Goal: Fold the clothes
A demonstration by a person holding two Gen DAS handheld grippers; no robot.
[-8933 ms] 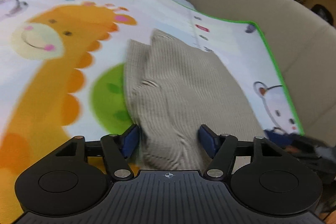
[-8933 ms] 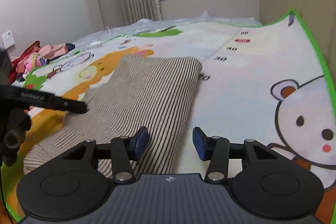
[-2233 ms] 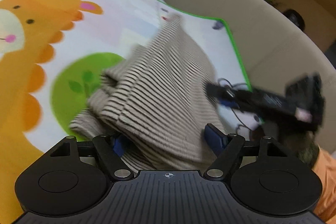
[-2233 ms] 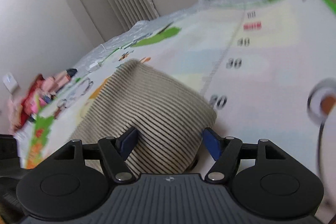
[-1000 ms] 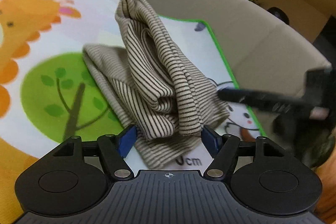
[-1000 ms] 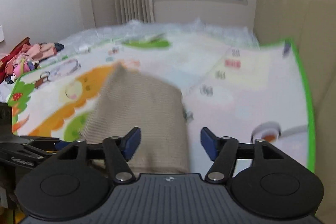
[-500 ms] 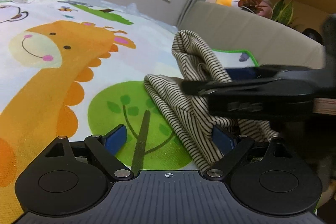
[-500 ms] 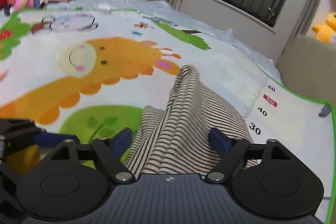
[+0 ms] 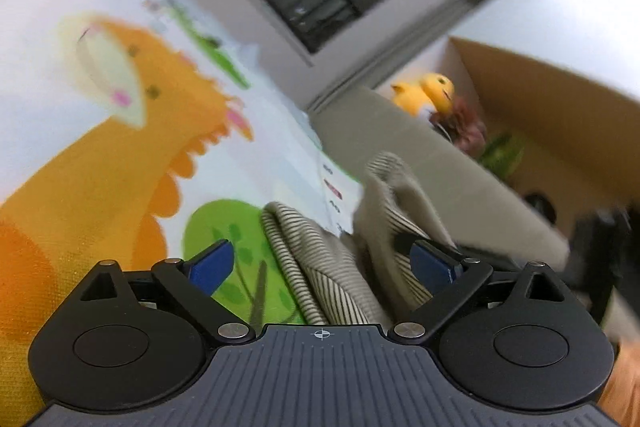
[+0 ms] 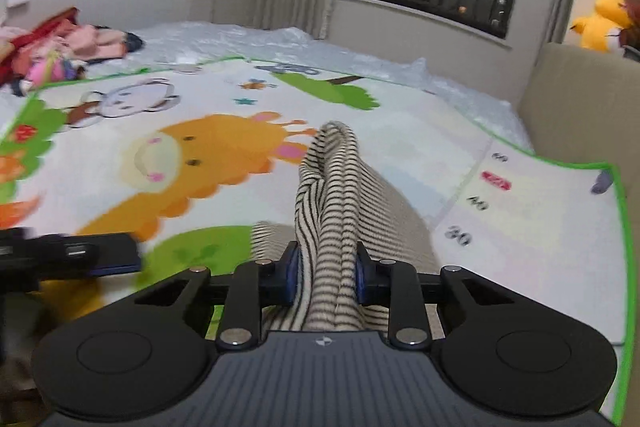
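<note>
Striped garment (image 10: 326, 203): beige with dark stripes, bunched on the animal-print play mat (image 10: 520, 219), a raised fold standing up from the heap over the mat's green tree patch and beside its printed ruler scale. Right gripper (image 10: 325, 277): jaws have just been closing and now pinch that raised fold, blue pads pressed against both sides of the cloth. Left gripper (image 9: 320, 263): jaws have just been opening and stand wide, pads clear of the fabric, with the garment's lower folds lying between them on the mat. Yellow plush toy (image 10: 600, 21): on the ledge behind the beige sofa (image 10: 580, 99). Heap of pink and red clothes (image 10: 60, 47): far left, beyond the mat.
</note>
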